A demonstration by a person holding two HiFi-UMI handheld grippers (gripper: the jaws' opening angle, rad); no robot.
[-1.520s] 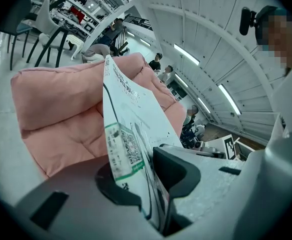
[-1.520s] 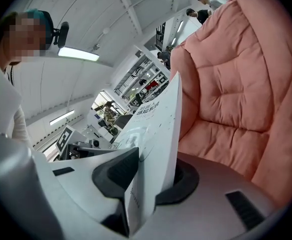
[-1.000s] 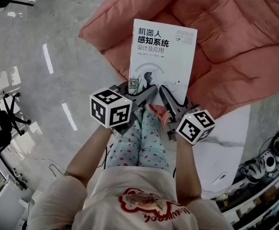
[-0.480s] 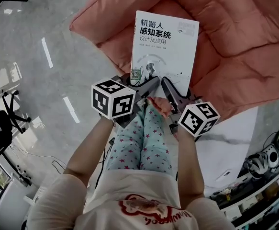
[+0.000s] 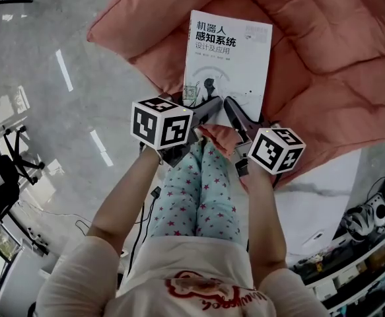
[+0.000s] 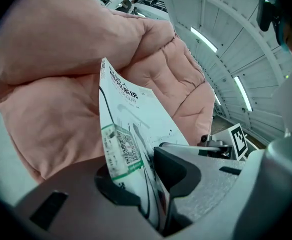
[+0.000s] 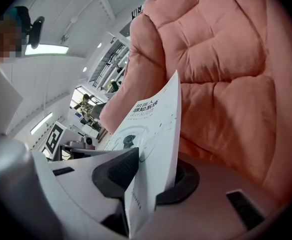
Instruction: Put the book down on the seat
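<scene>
Book (image 5: pixel 228 58) at frame centre, over pink seat cushion (image 5: pixel 324 65) filling upper right. Lower edge clamped by left gripper (image 5: pixel 210 106) and right gripper (image 5: pixel 232 107), both narrow on it.

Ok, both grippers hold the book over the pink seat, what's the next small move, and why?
Probably lower the book flat onto the pink seat before releasing: left gripper and right gripper both clamp its near edge, and it seems not yet settled.

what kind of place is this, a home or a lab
Probably a lab or workshop, not a home: polished grey floor, shelves of cables and gear, strip lights overhead.
</scene>
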